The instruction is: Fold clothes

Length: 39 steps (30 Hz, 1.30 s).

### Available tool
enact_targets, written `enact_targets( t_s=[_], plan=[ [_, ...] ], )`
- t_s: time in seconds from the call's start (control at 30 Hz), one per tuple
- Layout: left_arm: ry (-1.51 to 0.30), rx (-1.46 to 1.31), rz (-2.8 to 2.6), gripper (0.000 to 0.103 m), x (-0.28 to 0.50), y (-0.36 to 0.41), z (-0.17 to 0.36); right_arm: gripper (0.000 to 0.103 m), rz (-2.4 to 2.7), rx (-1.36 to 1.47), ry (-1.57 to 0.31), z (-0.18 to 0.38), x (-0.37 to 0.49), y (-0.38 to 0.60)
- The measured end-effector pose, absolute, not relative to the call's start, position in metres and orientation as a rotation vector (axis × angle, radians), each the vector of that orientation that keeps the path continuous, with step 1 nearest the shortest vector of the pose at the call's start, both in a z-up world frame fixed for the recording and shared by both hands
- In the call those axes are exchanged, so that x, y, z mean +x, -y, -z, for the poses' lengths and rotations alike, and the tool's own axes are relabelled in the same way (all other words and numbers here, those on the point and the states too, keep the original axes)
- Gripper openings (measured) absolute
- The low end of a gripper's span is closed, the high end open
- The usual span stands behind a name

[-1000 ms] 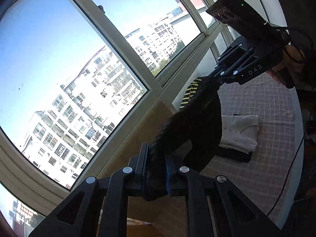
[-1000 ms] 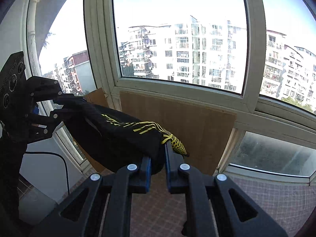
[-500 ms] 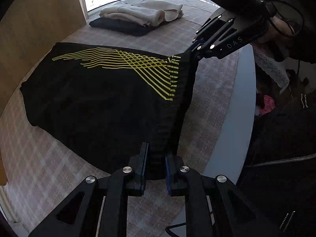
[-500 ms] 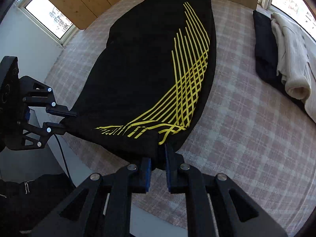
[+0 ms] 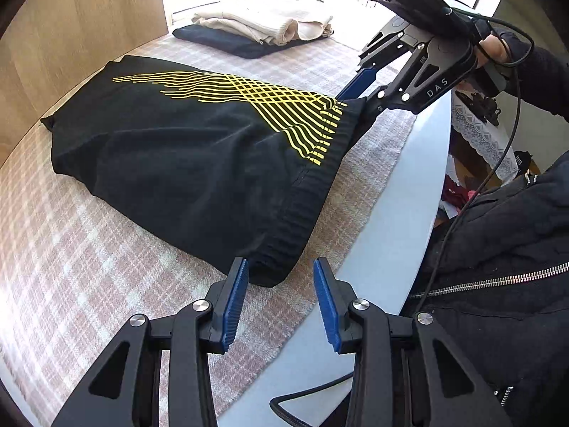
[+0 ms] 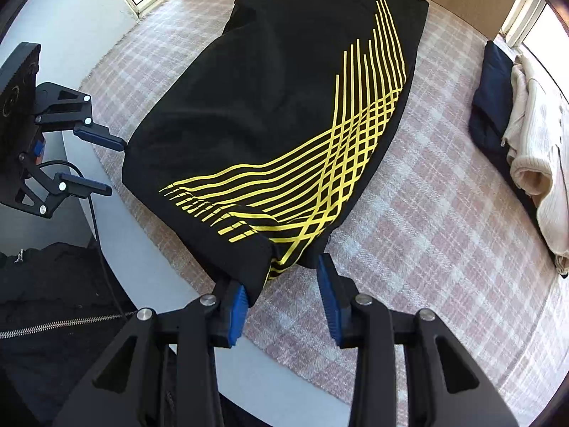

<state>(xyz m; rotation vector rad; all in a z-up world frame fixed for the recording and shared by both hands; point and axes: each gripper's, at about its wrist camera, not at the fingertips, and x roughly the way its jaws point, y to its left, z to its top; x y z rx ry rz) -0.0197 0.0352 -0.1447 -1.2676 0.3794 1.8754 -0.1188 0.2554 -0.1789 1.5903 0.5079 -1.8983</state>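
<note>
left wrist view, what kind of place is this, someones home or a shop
Most likely a home, by a sunlit window. Black shorts lie on a plaid cloth covering a round table, with a stack of folded clothes near the window, and more laundry lies beyond the table.
</note>
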Motion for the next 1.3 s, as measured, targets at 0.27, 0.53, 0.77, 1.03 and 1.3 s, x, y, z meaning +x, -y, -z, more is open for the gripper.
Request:
enact_targets(
  t_s=[0.27,0.53,0.77,1.03,1.3],
  plan=[
    [-0.296,-1.285,-1.802,0.036,-0.076,-0.067,0.148,0.043,1.880,1.393,-0.753,0.191,-0.126,-0.236],
    [-0.394,-1.302,-1.778,0.036,-0.083,-0.088,0.180,0.044,1.602,1.360,-0.487,0.166,-0.110,-0.237],
    [-0.374,-1.288,-1.830,0.037,-0.081,-0.063,0.161,0.044,1.863,1.437,-0.298,0.152,-0.135,-0.262],
    [-0.350,-1.321,-1.887,0.037,-0.097,-0.022,0.137,0.007,1.934,1.533,-0.242,0.153,-0.165,-0.248],
    [-0.404,-1.269,-2.019,0.041,-0.188,-0.021,0.121,0.037,2.159,1.460,-0.326,0.123,-0.283,-0.240]
  ],
)
